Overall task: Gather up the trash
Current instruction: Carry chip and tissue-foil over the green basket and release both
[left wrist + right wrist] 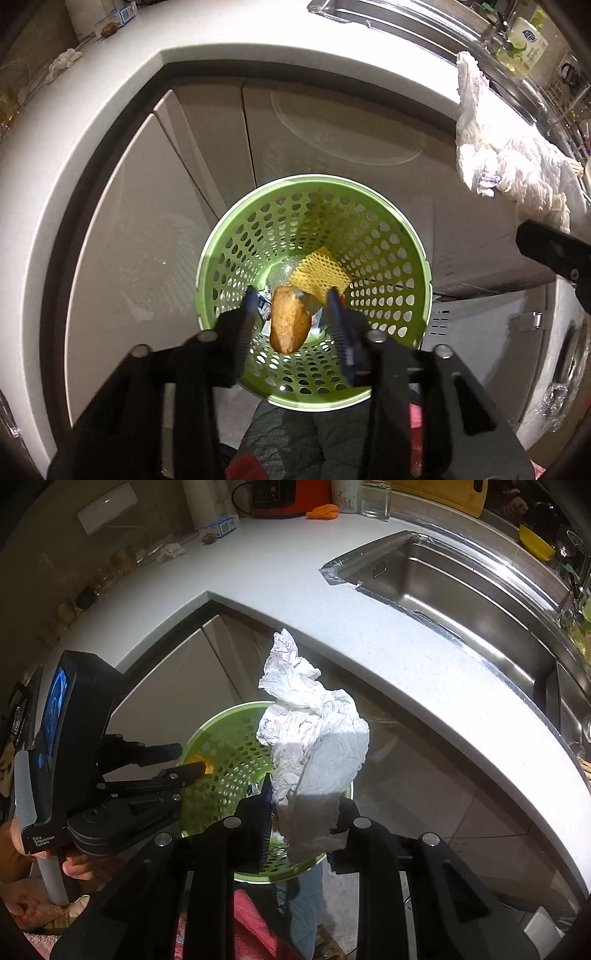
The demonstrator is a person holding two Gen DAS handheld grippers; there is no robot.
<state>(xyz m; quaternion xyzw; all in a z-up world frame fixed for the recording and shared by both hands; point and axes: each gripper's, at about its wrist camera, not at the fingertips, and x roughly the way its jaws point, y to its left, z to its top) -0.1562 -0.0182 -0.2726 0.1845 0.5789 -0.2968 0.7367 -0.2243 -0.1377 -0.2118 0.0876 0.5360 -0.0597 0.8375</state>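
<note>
- L gripper (291, 302) is held over the green perforated bin (388, 258); jaws are spread apart w/ clear gaps either side of a brown bread-like piece (289, 325), which is seen between them but not touched — looks mid-air above/inside the bin mouth; exact height can't be told.
- Same L gripper (192, 760) is seen from the R wrist view at the bin's left rim, w/ an orange-brown bit visible at its tips; the person's hand (75, 866) is wrapped round its handle.
- R gripper (306, 805) is clamped on crumpled white paper (314, 734); the wad sticks up well past the fingertips and is held above the bin's right side, beside the counter edge.
- In the L view the same paper (517, 173) appears at right, near the white countertop (258, 40) edge, w/ part of the R gripper body below it.
- Inside the bin: yellow foam netting (319, 273) is lying against the far wall, plus a clear wrapper/foil bits at the bottom, partly hidden.
- Bin (221, 775) is standing on the floor in front of the corner cabinet doors (207, 133).
- On the counter: steel sink (461, 583), small blue-white box (219, 527), orange-red appliance (275, 496) at the back.
</note>
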